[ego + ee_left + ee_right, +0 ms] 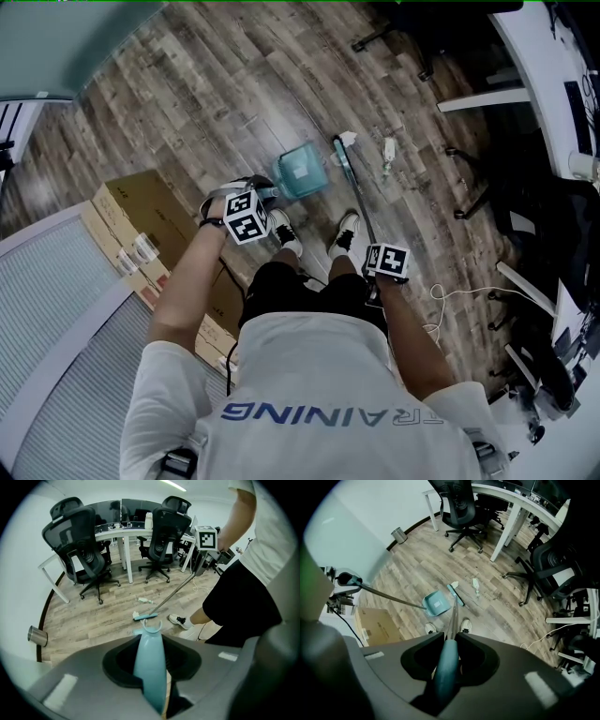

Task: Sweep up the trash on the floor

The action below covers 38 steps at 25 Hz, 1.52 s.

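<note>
Trash [388, 150] should be swept in short strokes of the broom [354, 197] clamped in the right gripper [447, 665] into the dustpan [300, 173] held flat by its handle in the left gripper [150, 667].

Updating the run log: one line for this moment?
left gripper: shut on dustpan handle | right gripper: shut on broom handle | trash: beside broom head

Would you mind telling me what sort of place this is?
Most likely an office: mesh swivel chairs stand by a long white desk, and a cardboard box sits on the wood-look floor.
</note>
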Available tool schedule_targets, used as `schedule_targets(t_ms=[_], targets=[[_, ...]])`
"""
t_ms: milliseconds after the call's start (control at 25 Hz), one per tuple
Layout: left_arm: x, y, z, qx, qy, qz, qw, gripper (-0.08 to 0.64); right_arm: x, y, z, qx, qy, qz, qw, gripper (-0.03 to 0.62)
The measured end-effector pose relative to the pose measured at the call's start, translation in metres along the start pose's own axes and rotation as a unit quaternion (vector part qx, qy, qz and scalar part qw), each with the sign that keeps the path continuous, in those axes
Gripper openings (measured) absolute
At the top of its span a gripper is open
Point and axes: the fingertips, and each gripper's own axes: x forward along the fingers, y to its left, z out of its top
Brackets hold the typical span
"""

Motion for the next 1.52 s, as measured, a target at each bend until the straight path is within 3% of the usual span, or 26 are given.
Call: schedule_targets(t_ms=[440, 600, 720, 960, 1200, 1360, 1520], targets=[[0.002, 0.000, 0.000, -0.007, -0.002, 0.001, 1.0000, 0.100, -0.009, 0.053, -0.036, -0.060, 0.040, 0.065, 0.995, 0.107], [0.003, -0.001, 0.000, -0.008, -0.002, 0.002, 1.0000, 0.100, -0.011, 0.066, -0.049, -0.079, 0.067, 0.106, 0.989, 0.107], [0.003, -0.004, 0.000, -0.009, -0.001, 0.001, 1.0000, 0.100, -0.014, 0.062, -0.047, -0.068, 0.067, 0.119, 0.988, 0.107], [0.003, -0.005, -0.001, -0.009, -0.001, 0.002, 1.0000, 0.100, -0.031, 0.016, -0.018, -0.055, 0.030, 0.096, 0.993, 0.107], [0.003, -0.006, -0.002, -0.011, -0.002, 0.006, 0.9999, 0.100, -0.027, -0.031, 0.038, -0.042, -0.020, 0.017, 0.999, 0.107], [0.004, -0.006, 0.002, -0.013, 0.000, 0.005, 0.9999, 0.100, -0.011, -0.041, 0.066, -0.067, -0.019, -0.028, 0.997, 0.107], [0.003, -0.007, 0.001, -0.013, 0.002, 0.005, 0.9999, 0.100, -0.003, -0.017, 0.062, -0.117, -0.003, -0.031, 0.993, 0.107]])
